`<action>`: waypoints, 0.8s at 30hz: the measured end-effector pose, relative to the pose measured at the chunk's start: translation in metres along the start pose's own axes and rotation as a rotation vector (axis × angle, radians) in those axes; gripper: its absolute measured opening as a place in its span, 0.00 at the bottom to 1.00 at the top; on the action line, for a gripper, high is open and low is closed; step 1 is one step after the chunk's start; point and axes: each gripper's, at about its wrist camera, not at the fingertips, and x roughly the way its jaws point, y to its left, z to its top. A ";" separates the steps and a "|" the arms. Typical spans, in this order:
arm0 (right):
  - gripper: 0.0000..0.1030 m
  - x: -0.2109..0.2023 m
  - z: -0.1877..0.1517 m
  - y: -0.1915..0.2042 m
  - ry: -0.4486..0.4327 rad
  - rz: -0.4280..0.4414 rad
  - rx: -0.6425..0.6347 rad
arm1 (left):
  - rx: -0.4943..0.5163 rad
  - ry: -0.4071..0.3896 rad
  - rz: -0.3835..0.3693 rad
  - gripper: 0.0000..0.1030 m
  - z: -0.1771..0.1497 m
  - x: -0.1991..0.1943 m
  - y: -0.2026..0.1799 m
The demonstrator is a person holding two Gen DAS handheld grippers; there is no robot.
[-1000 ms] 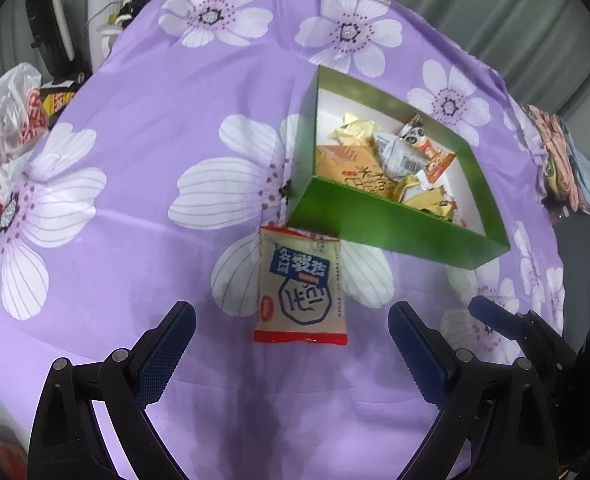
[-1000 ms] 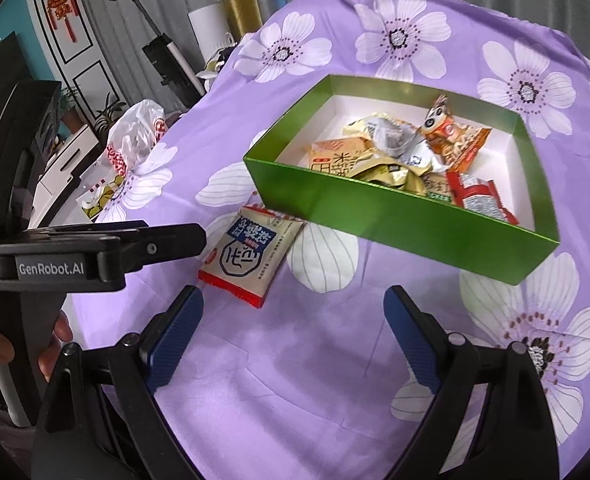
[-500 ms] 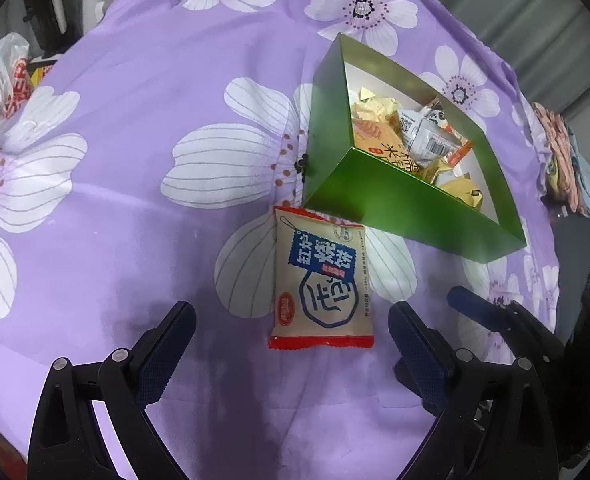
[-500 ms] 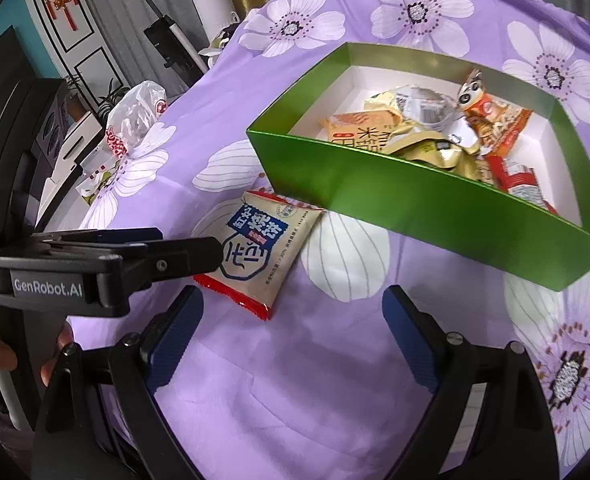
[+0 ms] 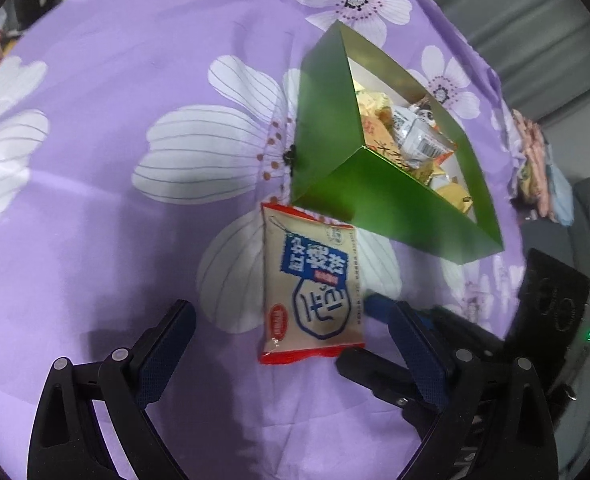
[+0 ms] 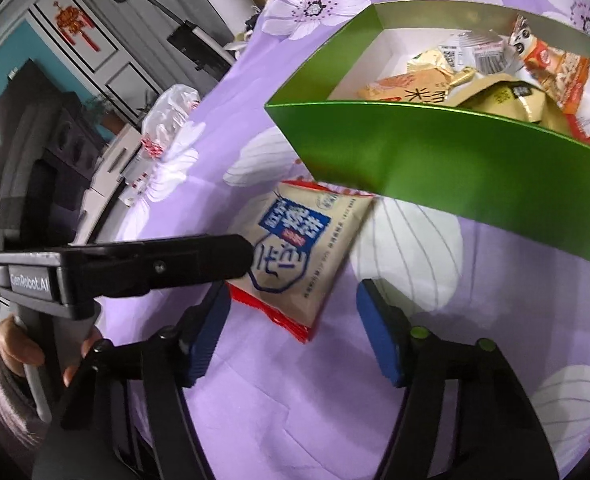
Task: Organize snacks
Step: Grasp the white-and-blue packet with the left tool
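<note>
One snack packet [image 5: 313, 286] lies flat on the surface [image 5: 95, 240], which is covered with a purple cloth with big white flowers, and its top edge sits right at the near corner of the green box [image 5: 379, 204]. Cream wrapper, blue label, red strip along the bottom edge. The box already has a pile of other snacks [image 6: 491, 76] in it, gold, orange and silver wrappers all jumbled together.

The left gripper [image 5: 291, 344] is released, jaws spread wide with the packet's bottom edge sitting in the gap, pads not touching it. The right gripper [image 6: 293, 320] is closing in around the same packet from its lower corner, but the blue pads [image 6: 379, 336] aren't pressing on it, so nothing's grabbed. In the right wrist view the left gripper's black finger crosses over the packet's left side, and you can see a hand [image 6: 19, 348] on its handle at the left edge
</note>
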 end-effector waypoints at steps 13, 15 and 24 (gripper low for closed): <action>0.39 0.012 0.005 -0.005 0.001 0.074 0.050 | 0.007 0.057 -0.077 0.57 0.005 0.016 -0.007; 0.32 0.012 0.005 -0.002 0.000 0.050 0.030 | -0.003 0.050 -0.071 0.55 0.005 0.014 -0.006; 0.22 0.006 0.001 -0.004 -0.031 0.033 -0.002 | 0.004 0.034 -0.038 0.45 0.002 0.013 -0.006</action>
